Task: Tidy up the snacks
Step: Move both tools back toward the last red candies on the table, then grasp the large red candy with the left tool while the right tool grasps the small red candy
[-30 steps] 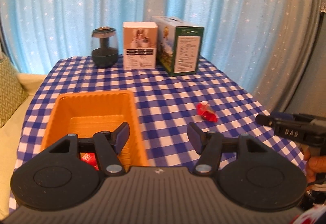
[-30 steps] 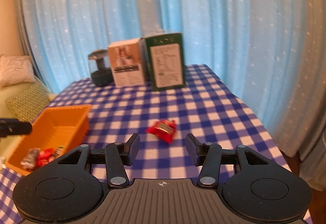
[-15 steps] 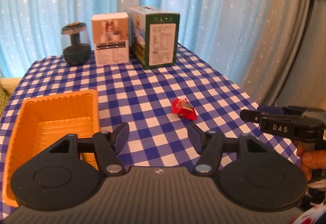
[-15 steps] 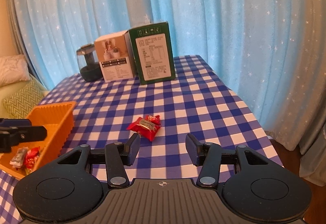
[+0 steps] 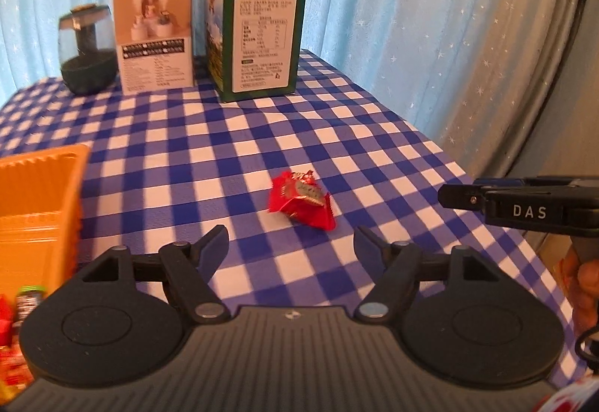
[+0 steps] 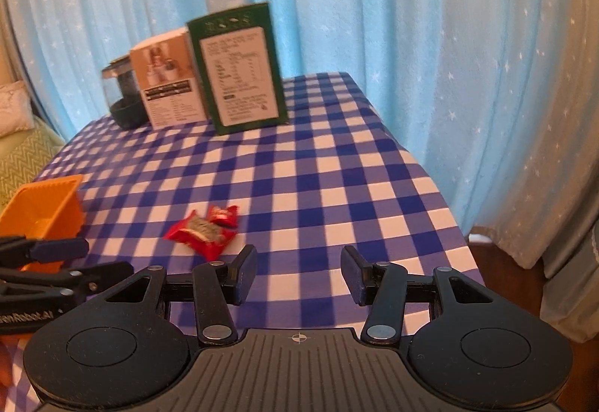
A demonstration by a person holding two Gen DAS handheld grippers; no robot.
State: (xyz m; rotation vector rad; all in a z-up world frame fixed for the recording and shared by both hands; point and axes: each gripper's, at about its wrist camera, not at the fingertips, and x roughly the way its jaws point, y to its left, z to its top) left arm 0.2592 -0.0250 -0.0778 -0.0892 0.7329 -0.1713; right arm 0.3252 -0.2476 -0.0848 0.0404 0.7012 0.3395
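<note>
**Both grippers empty, red snack packet loose on the table**

Left gripper jaws opening, nothing between them. Right gripper released, empty. Red snack packet lies just beyond the left fingertips on the blue checked tablecloth. Orange bin at left holds wrapped snacks. Far: green carton, white box, dark jar.

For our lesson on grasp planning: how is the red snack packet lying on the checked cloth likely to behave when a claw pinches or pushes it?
The red snack packet looks like crinkled foil, so it would probably crumple rather than stay stiff. It seems small and thin, likely light, and a push may slide it across the checked cloth. It lies flat, so rolling or tipping seems unlikely.
</note>
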